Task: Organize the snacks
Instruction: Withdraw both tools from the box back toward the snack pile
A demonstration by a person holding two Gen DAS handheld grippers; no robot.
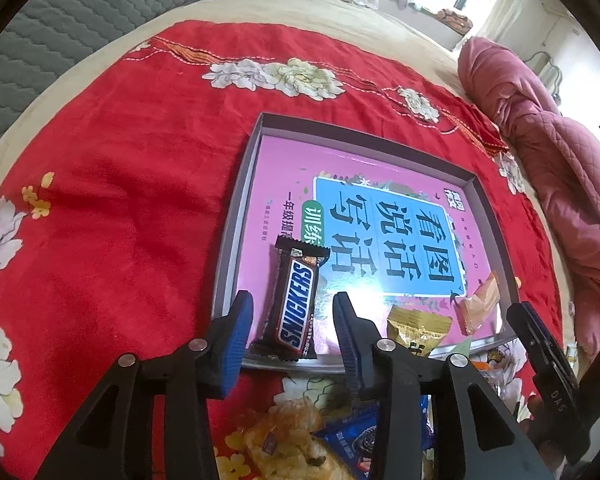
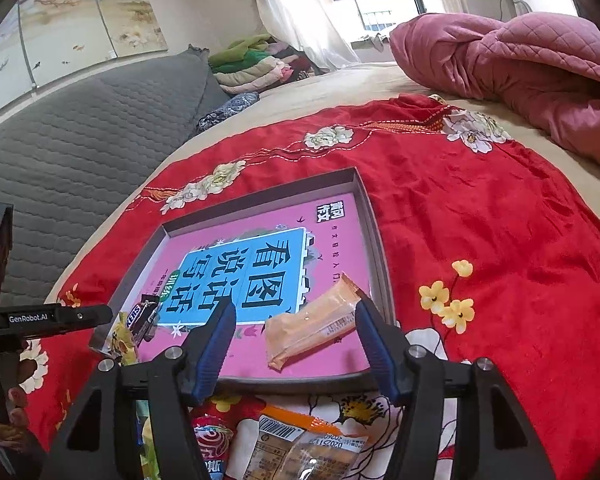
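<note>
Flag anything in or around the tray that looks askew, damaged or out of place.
Nothing looks damaged or spilled. In the tray, the Snickers bar and the orange packet lie at different angles rather than lined up, and the gold packet sits against the near rim. More snacks lie on the red cloth outside it.

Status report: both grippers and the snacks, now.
Left gripper open around Snickers bar. Right gripper open around orange wafer pack. Both in tray. Nothing blocking.
</note>
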